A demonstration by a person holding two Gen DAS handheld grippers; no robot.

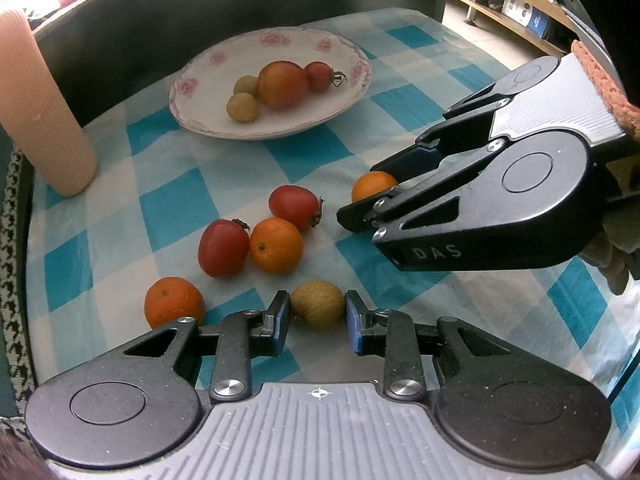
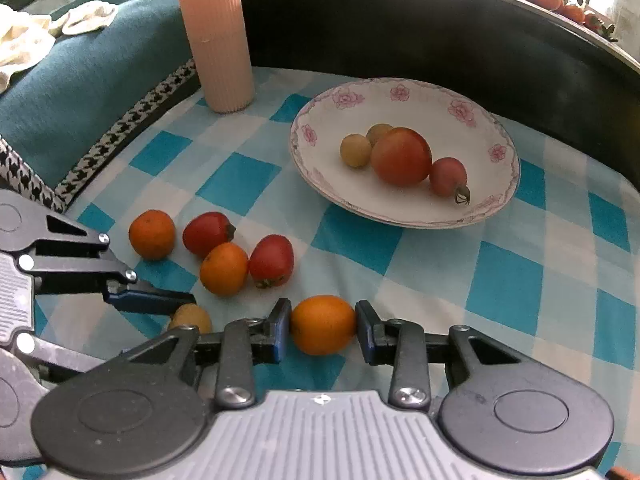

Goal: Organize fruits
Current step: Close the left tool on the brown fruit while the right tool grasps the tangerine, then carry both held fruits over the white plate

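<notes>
While both grippers sit low over the checked tablecloth on the tabletop, we have a fruit between each pair of jaws. Our left gripper brackets a brownish-green longan at the lower centre of the left wrist view; the jaws stand either side of it, touching or just short of touching, and we cannot tell whether they are truly clamped. Our right gripper frames a small orange the same way, pads right at its flanks.

Loose fruit lies left of centre in both views: two more oranges and two red tomatoes, bunched close together. The flowered plate, upper right of the right wrist view, already carries two longans, a large tomato and a small one. A ribbed pink cup stands at the upper left.

We judge the main risk to be slip: both fruits are round and smooth, gripped near their widest point, so an off-centre squeeze could squirt them out across the cloth. The two grippers are also close together, and lifting both at once could knock them, or nudge the bunched fruit nearby. Dropped too quickly onto the plate, either fruit might roll off its shallow rim.
</notes>
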